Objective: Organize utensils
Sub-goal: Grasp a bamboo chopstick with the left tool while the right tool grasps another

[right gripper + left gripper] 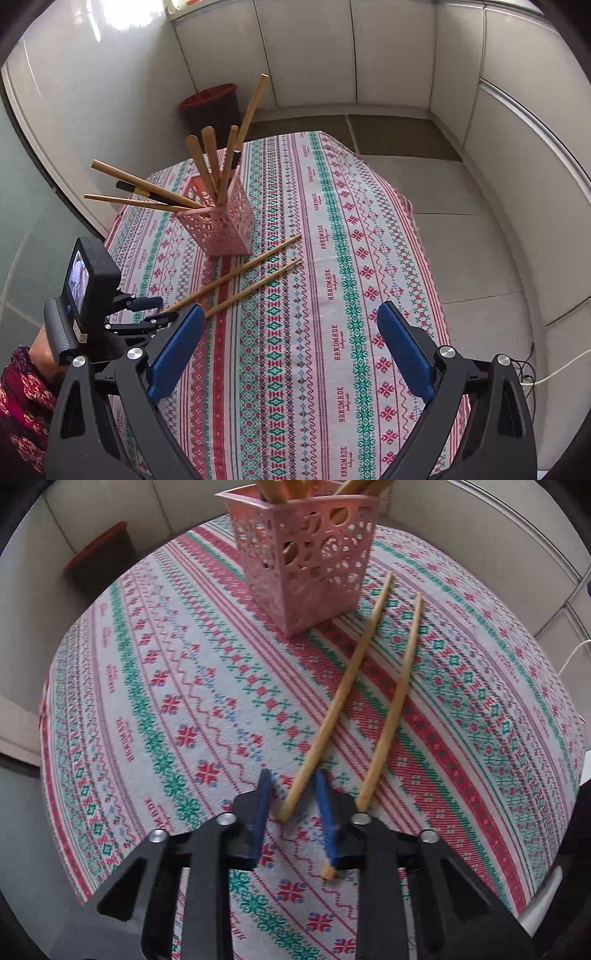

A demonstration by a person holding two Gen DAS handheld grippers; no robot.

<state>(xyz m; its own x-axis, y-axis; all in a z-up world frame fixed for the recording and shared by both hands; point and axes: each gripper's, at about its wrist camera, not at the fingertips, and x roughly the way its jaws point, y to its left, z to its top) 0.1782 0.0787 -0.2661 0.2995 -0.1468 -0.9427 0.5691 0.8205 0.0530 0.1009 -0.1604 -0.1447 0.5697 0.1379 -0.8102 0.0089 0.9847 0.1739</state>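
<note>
Patterned tablecloth (pixel 332 258) covers the table; toward its far end a pink basket (pixel 225 229) holds wooden utensils (pixel 207 158). Two chopsticks (pixel 347 686) lie beside it. My left gripper (pixel 293 805) straddles one, unclosed; my right gripper (pixel 291 343) gapes wide.

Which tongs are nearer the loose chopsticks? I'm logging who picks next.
Left. The left tongs straddle the near end of one of the chopsticks; the right tongs hang open, short of them.
</note>
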